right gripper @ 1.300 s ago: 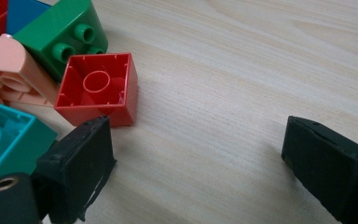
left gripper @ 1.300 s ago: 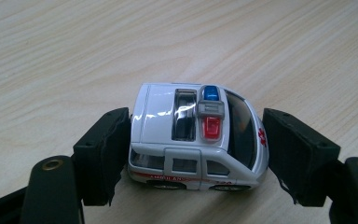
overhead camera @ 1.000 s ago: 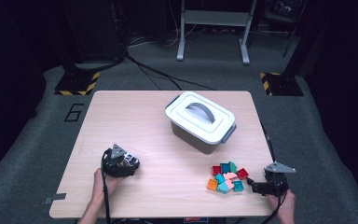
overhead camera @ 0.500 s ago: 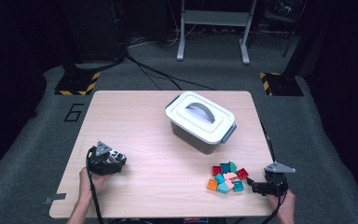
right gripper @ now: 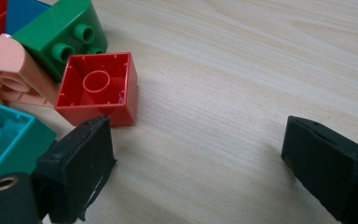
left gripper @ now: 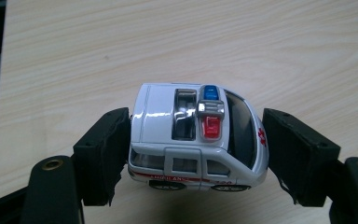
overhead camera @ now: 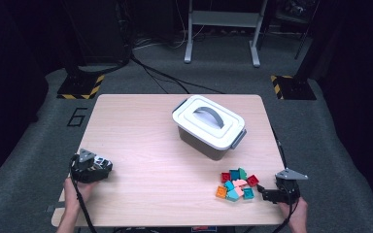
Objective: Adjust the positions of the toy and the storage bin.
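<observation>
Glossy plastic toy ambulance (left gripper: 198, 137), matt pale wood-grain table (left gripper: 121, 46).

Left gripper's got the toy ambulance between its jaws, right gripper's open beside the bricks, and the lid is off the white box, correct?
Not quite: the lid is on the white box, handle up, as the high view shows. The rest holds: the left gripper has the toy ambulance between its jaws, and the right gripper stands open beside the bricks.

Black tongs (overhead camera: 93, 167) with padded jaws, grey triangular top plates, trailing black cables.
</observation>
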`<state>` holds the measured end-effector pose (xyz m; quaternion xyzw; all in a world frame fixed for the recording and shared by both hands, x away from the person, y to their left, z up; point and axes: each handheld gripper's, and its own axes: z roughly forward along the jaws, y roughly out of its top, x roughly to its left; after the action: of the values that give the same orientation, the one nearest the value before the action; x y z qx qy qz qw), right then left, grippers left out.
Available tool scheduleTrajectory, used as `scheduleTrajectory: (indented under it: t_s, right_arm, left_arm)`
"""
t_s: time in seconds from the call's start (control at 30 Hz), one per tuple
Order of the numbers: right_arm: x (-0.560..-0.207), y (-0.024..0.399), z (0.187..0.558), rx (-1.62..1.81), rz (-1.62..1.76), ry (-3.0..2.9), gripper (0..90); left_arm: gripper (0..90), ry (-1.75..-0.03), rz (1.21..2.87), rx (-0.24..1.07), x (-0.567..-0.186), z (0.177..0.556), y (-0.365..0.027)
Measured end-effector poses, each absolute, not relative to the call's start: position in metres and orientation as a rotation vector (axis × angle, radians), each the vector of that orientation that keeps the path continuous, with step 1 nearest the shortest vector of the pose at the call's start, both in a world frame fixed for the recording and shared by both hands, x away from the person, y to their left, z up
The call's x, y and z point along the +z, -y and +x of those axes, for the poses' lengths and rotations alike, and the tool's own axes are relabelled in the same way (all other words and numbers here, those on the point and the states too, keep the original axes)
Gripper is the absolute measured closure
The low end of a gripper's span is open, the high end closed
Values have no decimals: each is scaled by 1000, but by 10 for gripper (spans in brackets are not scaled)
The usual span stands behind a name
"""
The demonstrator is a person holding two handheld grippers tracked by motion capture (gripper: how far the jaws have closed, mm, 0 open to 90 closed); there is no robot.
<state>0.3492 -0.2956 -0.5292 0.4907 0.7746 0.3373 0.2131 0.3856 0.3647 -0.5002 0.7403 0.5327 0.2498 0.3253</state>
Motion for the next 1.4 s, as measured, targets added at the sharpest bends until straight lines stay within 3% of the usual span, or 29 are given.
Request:
scheduleTrajectory:
  t_s: [0.33, 0.77, 0.9, 1.17, 1.4]
  right_arm:
    - [-529, 295, 349, 946, 1373, -2145, 85]
    - [-529, 295, 349, 947, 1371, -2145, 86]
    - [-529, 295, 349, 947, 1377, -2144, 87]
    - [-529, 295, 349, 947, 1377, -2143, 87]
    - [-529, 295, 349, 945, 1376, -2144, 89]
  left_arm:
    - [259, -1493, 1906, 668, -511, 384, -392]
    - [248, -1532, 1922, 665, -523, 382, -400]
    - [162, -1538, 1896, 718, -514, 378, -400]
    - [117, -1498, 1819, 734, -486, 369, -397]
    - [89, -1328, 1873, 692, -459, 364, -357]
